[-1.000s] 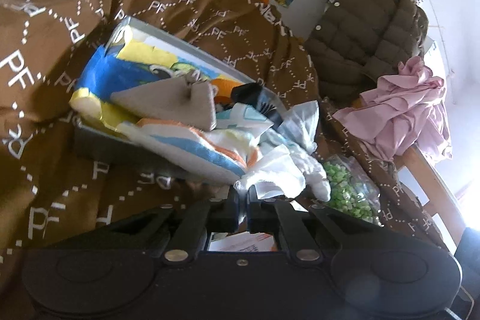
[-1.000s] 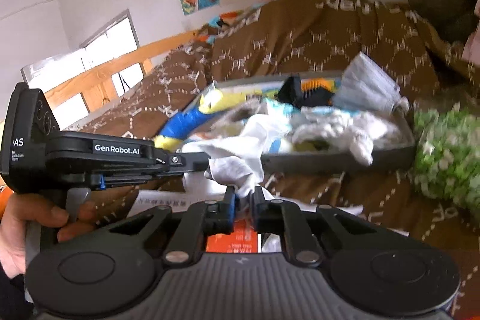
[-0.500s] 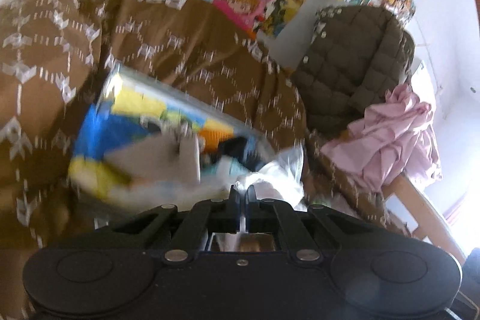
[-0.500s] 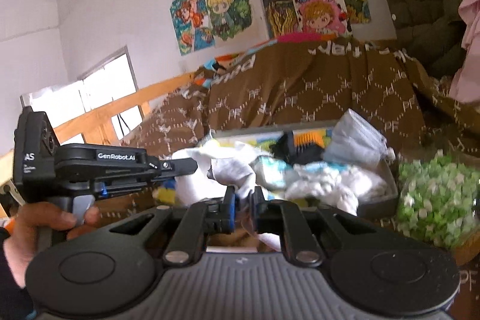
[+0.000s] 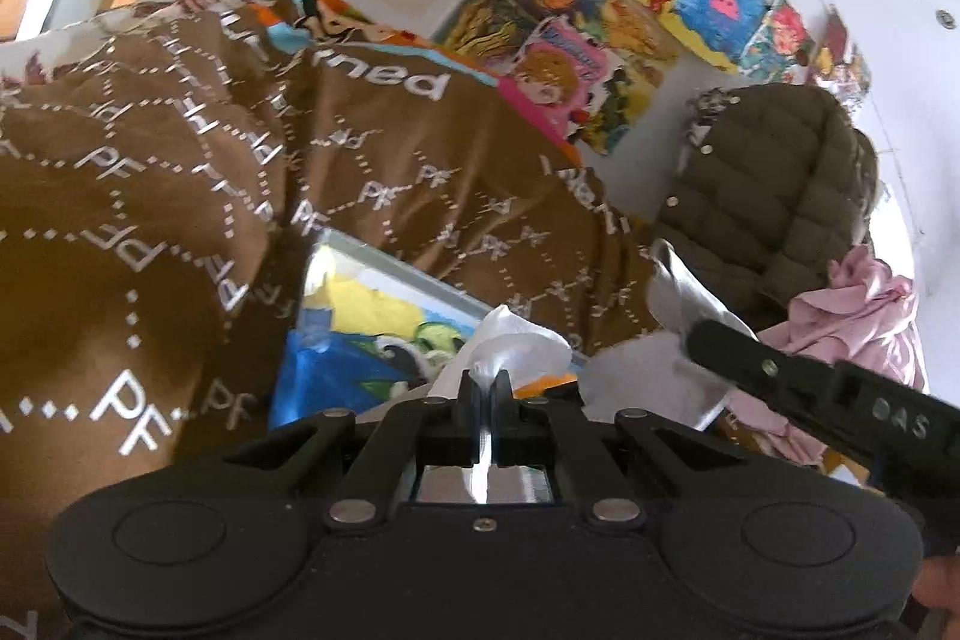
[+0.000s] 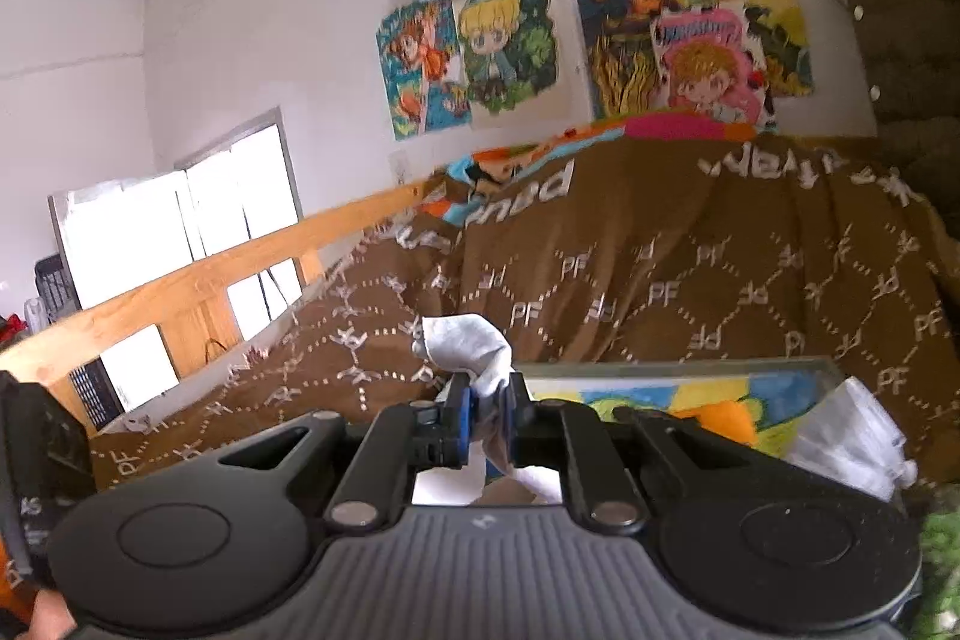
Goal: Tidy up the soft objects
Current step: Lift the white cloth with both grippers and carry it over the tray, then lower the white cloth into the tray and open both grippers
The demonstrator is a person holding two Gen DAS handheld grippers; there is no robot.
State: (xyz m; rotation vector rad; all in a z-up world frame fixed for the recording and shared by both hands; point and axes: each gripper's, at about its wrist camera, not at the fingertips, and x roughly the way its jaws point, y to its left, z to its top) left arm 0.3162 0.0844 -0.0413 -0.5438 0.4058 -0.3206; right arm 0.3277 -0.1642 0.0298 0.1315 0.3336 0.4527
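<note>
My left gripper [image 5: 485, 388] is shut on a white cloth [image 5: 516, 340], lifted above a grey box [image 5: 384, 262] of soft items on the bed. My right gripper [image 6: 487, 400] is shut on the other end of the same white cloth [image 6: 465, 346], held up over the box rim [image 6: 690, 369]. The right gripper's body [image 5: 810, 388] shows at the right of the left wrist view, with more white cloth [image 5: 678, 292] beside it. A colourful printed fabric [image 5: 360, 328] lies in the box.
A brown PF-patterned blanket [image 5: 180, 196] covers the bed. A brown quilted jacket [image 5: 774, 184] and a pink garment [image 5: 852, 316] hang at the right. A wooden rail [image 6: 198, 280] and a window are at the left. Posters [image 6: 600, 40] cover the wall.
Both grippers have risen from the box with the white cloth held between them. The views now tilt up toward the wall; most of the box contents have dropped out of sight.
</note>
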